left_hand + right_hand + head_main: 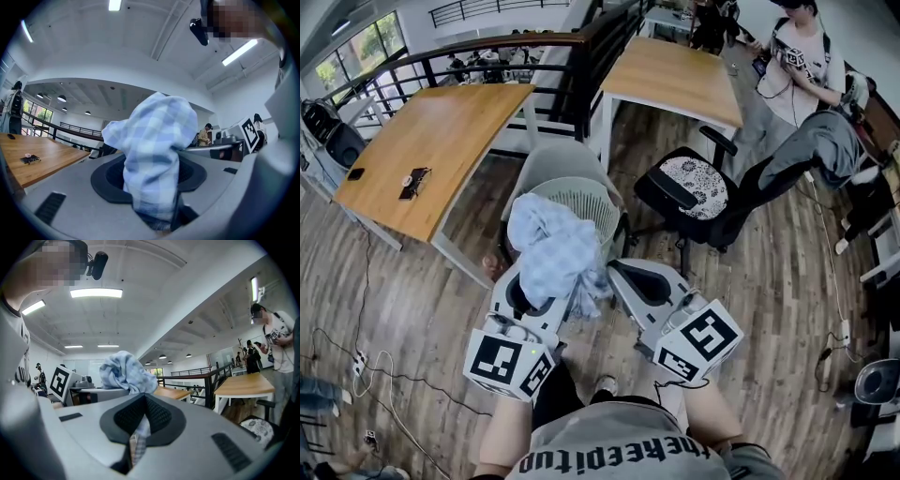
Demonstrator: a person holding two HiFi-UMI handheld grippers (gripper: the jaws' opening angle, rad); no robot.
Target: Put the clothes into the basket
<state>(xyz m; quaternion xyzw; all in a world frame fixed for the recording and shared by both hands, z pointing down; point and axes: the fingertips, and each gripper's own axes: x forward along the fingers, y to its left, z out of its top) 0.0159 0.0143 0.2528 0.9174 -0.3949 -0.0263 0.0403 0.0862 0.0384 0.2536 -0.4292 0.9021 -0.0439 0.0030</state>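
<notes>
The plank floor (769, 309) bears two wooden tables (441, 141), a black office chair (664, 192) beside the basket (581, 187), and loose cables (364, 281)

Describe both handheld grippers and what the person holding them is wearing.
The left gripper and the right gripper look alike. Each has a smooth light grey shell that tapers to two jaws, and each jaw is lined with a textured black pad. At the rear of each sits a white cube printed with black square markers. The person wears a grey T-shirt with black lettering.

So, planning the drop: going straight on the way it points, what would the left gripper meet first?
Probably the white basket, just ahead of the left gripper and the checked cloth it grips; depth unclear.
</notes>
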